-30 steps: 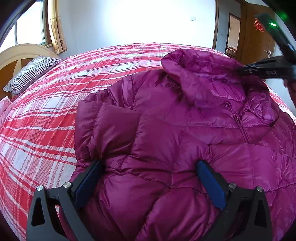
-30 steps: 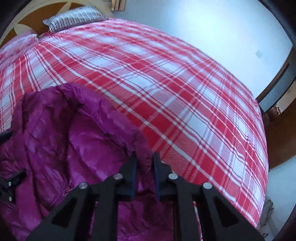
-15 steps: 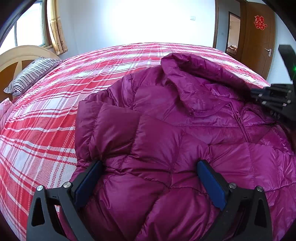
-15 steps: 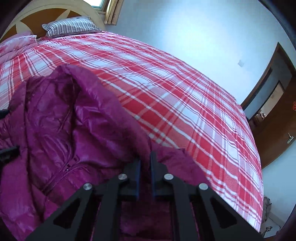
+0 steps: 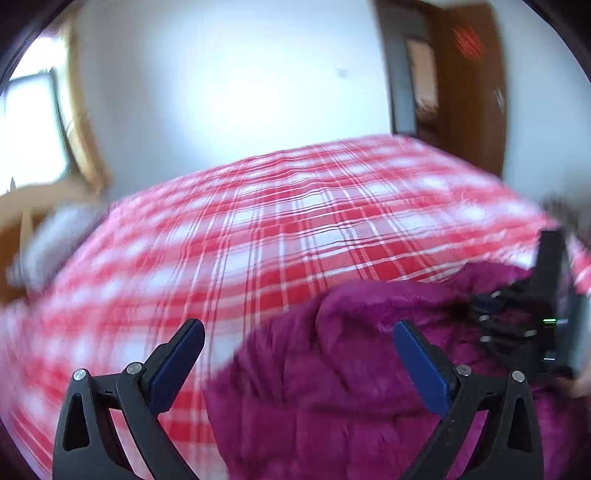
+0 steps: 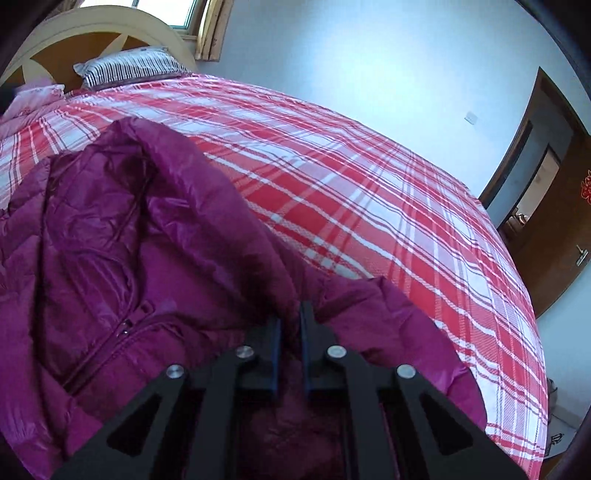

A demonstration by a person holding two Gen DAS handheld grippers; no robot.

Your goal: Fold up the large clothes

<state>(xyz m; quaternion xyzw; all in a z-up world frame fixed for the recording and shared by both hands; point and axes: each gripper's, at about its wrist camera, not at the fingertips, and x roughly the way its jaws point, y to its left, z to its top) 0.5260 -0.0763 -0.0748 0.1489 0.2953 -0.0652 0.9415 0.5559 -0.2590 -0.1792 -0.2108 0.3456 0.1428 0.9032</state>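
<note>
Striped pillow [image 6: 131,68] at the head edge of the bed [image 6: 369,206], against the headboard [image 6: 92,33]; window [image 5: 26,129] and curtain [image 5: 79,122] beyond, badly blurred in the left wrist view. Left gripper [image 5: 297,360] spread wide, blue pads [image 5: 177,365] apart, nothing between them, hanging above the red plaid cover with one finger over bare cover and the other over cloth. Purple jacket [image 6: 122,240] lying toward the near edge of the bed, hood flopped open toward the head end, zipper [image 6: 122,332] showing at the chest. Right gripper [image 6: 290,354] pinched tight on a fold of jacket by the hood's base, fabric bunched up between the pads. Same gripper seen from the left wrist view [image 5: 476,314], pressed into the jacket near the bed's right edge. Brown door [image 6: 554,206] past the far corner.
</note>
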